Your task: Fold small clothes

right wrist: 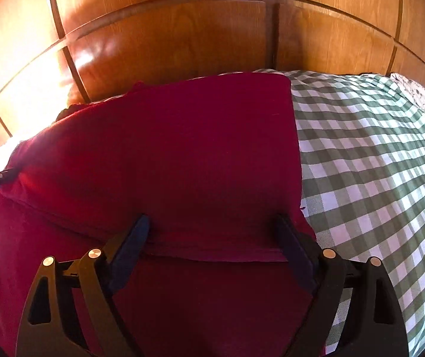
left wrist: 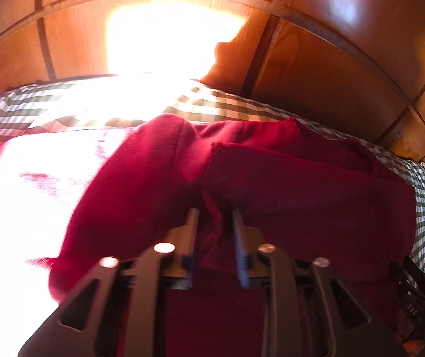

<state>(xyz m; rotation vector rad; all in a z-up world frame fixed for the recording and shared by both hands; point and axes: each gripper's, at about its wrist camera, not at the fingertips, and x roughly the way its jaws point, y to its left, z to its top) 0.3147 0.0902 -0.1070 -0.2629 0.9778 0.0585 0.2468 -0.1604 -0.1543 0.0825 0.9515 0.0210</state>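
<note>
2 tongs on red garment (right wrist: 168,154), left tongs (left wrist: 215,217) pinching its hem, right tongs (right wrist: 212,223) spread, sun glare hiding its left part.

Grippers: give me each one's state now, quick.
Left gripper: shut on the red garment.
Right gripper: open, holding nothing, over the garment.

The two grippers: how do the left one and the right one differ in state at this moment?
The left gripper is nearly closed, pinching a bunched edge of the red garment; the right gripper stands wide open, gripping nothing. Sun glare washes the left view; the right view is evenly lit. Both are over the same garment.
</note>
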